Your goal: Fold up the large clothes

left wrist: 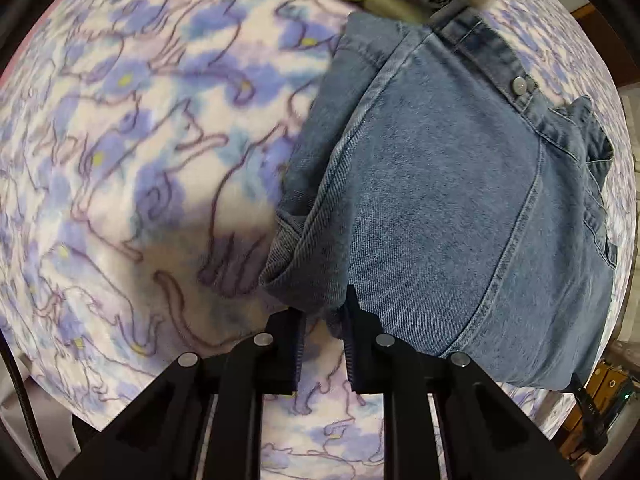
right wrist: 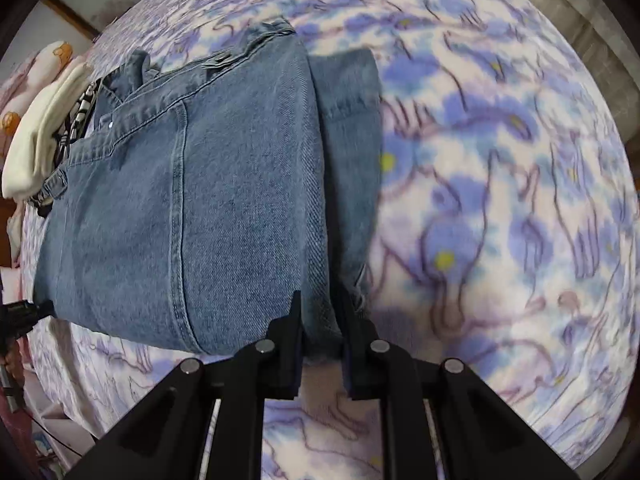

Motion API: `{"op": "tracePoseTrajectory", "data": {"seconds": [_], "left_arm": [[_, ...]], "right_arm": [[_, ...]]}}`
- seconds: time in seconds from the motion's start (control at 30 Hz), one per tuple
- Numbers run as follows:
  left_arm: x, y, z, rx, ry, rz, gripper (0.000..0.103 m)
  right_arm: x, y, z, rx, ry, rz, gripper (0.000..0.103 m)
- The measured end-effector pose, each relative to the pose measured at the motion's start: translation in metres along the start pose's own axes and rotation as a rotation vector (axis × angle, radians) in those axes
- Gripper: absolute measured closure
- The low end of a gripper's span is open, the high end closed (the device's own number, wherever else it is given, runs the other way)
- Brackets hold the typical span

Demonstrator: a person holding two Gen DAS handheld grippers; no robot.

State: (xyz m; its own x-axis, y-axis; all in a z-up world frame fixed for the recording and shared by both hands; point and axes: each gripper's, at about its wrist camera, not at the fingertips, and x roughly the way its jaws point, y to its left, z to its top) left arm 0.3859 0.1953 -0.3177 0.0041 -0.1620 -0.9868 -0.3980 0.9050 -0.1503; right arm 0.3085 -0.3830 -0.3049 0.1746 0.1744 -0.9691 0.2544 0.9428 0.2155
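Jeans [left wrist: 448, 200] lie folded on the flowered blanket [left wrist: 120, 160]. Left gripper [left wrist: 325, 320] and right gripper [right wrist: 322, 320] each pinch a folded denim edge between nearly closed fingers; the fold wants both corners moved level, edges matched.

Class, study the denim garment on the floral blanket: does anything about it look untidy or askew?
Yes. On the denim garment, a folded underlayer juts out past the top panel's edge, so the edges don't line up, and its lower corner looks frayed.

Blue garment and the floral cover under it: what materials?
Blue garment: looks like washed denim, with diagonal twill weave, double-stitched seams and a metal snap. Floral cover: probably fleece or plush, soft and matte with a fuzzy print; blur leaves it open.
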Motion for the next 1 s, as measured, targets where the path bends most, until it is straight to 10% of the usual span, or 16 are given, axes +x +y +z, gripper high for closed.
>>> {"op": "tracePoseTrajectory", "data": {"seconds": [0.27,0.43,0.57,0.9,1.0], "left_arm": [[0.000,0.002,-0.004,0.030,-0.010,0.025,0.083],[-0.030,-0.028,-0.026,0.166,-0.072,0.209,0.047],[-0.061,-0.054,-0.044,0.239,-0.152,0.174,0.041],[-0.058,-0.161,-0.079,0.433,-0.196,-0.066,0.037],[-0.036,-0.178,-0.089,0.458,-0.146,-0.137,0.045]], "right_arm": [[0.007,0.004,-0.007,-0.058,-0.068,-0.023,0.088],[-0.033,0.014,-0.013,-0.027,-0.168,-0.127,0.071],[-0.066,0.032,-0.016,-0.056,-0.242,-0.138,0.070],[-0.040,0.130,-0.031,-0.009,-0.220,0.279,0.069],[-0.023,0.155,-0.034,-0.049,-0.198,0.334,0.084]]}}
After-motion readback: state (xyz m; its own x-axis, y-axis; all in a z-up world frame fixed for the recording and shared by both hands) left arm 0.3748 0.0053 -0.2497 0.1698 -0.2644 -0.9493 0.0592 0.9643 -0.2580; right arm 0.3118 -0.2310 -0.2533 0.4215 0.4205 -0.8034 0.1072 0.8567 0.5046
